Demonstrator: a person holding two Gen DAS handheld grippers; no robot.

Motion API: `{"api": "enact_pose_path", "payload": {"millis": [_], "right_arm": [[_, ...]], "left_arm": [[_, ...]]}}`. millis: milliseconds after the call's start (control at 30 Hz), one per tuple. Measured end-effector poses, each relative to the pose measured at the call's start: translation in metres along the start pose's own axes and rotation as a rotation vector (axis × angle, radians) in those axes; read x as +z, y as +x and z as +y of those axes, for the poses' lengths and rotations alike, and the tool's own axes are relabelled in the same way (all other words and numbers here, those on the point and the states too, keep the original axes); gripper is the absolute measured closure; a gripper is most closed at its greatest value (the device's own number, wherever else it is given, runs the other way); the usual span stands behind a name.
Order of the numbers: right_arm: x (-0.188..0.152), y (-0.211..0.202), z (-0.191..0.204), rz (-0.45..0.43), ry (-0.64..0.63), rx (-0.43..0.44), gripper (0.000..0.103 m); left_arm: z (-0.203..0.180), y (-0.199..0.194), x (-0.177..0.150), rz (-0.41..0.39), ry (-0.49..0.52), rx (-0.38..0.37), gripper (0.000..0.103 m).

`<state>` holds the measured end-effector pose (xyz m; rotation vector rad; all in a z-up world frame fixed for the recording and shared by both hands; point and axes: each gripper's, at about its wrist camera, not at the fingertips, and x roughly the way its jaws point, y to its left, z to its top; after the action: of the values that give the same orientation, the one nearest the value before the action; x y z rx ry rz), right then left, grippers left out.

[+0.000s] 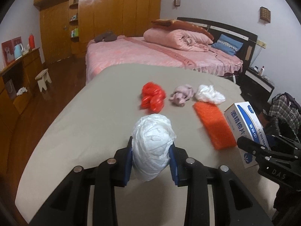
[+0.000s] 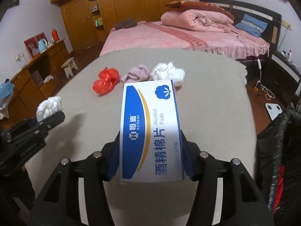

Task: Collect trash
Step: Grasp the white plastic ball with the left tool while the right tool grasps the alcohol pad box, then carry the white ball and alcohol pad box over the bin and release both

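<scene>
While both grippers are loaded, nothing has gone to a bin yet; judged mid-collection.

Table [image 1: 75, 131], grey-beige cover, carries everything. Far edge faces the bed.

Alcohol pad box [image 2: 150, 130]: largest item, lifted off the table near the right edge, clamped across its width by the right gripper [image 2: 151, 156]. Fingers close on both long sides; grip sits at the near end, so the far end overhangs. Keep it level, move slowly, or it may pivot.

Orange sponge [image 1: 214, 126]: lying flat near the right edge, just beside the box.

White wad [image 1: 152, 148]: crumpled plastic or paper, squeezed between the left gripper [image 1: 151, 154] pads, near edge. Soft, compresses; hold pressure steady.

Red plastic bag [image 1: 153, 99], pink cloth wad [image 1: 181, 95], small white bag [image 1: 209, 94]: row toward the far edge, untouched, slightly apart.

Black bag [image 2: 276, 150] shows off the right edge, possibly the trash bag; cannot confirm. If so, carry both loads there, release over the opening.
</scene>
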<state>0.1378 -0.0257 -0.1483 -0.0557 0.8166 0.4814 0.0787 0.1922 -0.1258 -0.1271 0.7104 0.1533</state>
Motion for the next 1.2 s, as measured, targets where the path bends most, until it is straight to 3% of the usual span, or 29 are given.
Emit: {"api": "enact_pose_path", "payload": {"millis": [667, 1200], "right_arm": [[0.006, -0.092, -0.065, -0.127, 0.096, -0.095, 0.049], [-0.022, -0.149, -0.150, -0.191, 0.220, -0.267, 0.049]], "left_arm": [[-0.104, -0.039, 0.027, -0.120, 0.107, -0.172, 0.070], [-0.205, -0.055, 0.033, -0.170, 0.204, -0.329, 0.070]]}}
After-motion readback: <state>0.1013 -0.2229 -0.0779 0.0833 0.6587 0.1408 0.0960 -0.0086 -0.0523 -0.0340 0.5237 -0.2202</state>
